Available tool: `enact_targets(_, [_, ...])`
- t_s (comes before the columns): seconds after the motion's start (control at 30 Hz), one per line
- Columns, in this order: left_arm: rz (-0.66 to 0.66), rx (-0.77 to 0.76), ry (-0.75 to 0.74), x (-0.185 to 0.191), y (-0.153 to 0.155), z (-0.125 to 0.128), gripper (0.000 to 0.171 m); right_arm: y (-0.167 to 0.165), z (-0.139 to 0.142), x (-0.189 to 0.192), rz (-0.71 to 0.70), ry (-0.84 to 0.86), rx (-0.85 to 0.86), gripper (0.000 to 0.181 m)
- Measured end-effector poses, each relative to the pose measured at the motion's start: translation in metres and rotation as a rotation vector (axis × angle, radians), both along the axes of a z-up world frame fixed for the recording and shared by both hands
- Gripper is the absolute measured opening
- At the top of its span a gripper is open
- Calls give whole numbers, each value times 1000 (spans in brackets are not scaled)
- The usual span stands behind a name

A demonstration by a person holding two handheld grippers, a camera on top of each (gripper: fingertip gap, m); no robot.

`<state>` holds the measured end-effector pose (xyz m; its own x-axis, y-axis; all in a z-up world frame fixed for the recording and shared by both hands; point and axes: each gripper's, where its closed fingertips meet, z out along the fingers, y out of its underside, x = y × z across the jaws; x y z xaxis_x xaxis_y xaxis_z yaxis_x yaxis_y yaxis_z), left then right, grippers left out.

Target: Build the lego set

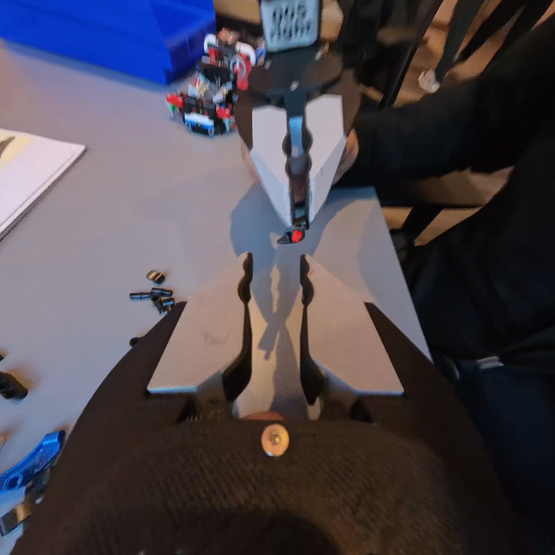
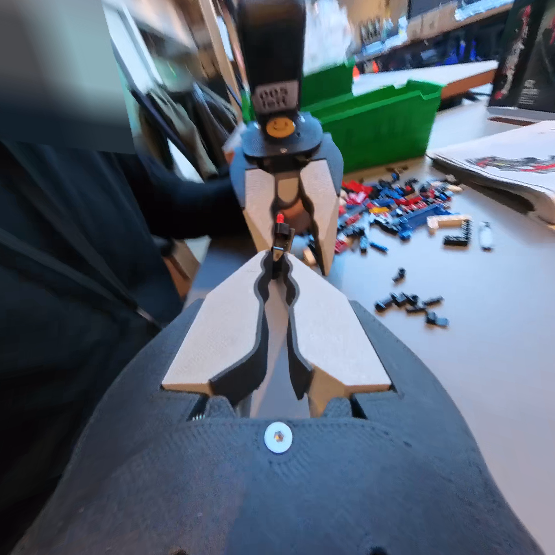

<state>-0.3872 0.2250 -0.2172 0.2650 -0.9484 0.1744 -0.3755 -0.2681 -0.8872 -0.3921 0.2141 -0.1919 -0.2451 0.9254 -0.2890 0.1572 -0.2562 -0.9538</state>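
Model (image 1: 210, 90) part-built, beside blue bin (image 1: 120, 36). Right claw (image 2: 274, 255) clenched on black-red subassembly (image 2: 280, 237). Left claw (image 1: 274, 258) released, empty. Brick pile (image 2: 405, 204) unused: much left.

Grey table (image 1: 126, 192) is carrying a blue bin (image 1: 120, 36) at its far edge. Green bin (image 2: 375, 123) is sitting on the table too, with a dark box (image 2: 528, 54) standing just right of it.
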Motion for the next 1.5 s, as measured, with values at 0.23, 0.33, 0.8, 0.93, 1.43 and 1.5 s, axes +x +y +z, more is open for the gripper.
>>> enact_targets(0.23, [-82, -10, -222, -4, -15, 41, 18, -6, 16, -8, 122, 92, -170, 3])
enact_targets(0.33, [-71, 40, -205, -5, -16, 44, 14, -9, 23, -12, 191, 131, -235, 3])
enact_targets(0.8, [-52, 4, -311, -16, -10, 58, 8, -5, 30, -25, 314, 185, -342, 2])
enact_targets(0.93, [-46, -1, -315, -16, -9, 57, 12, -4, 30, -24, 321, 189, -356, 3])
enact_targets(1.43, [-34, 3, -324, -14, -6, 55, 16, -3, 34, -22, 375, 209, -503, 4])
enact_targets(1.5, [-26, 10, -318, -14, -5, 55, 16, -3, 34, -23, 379, 207, -517, 4])
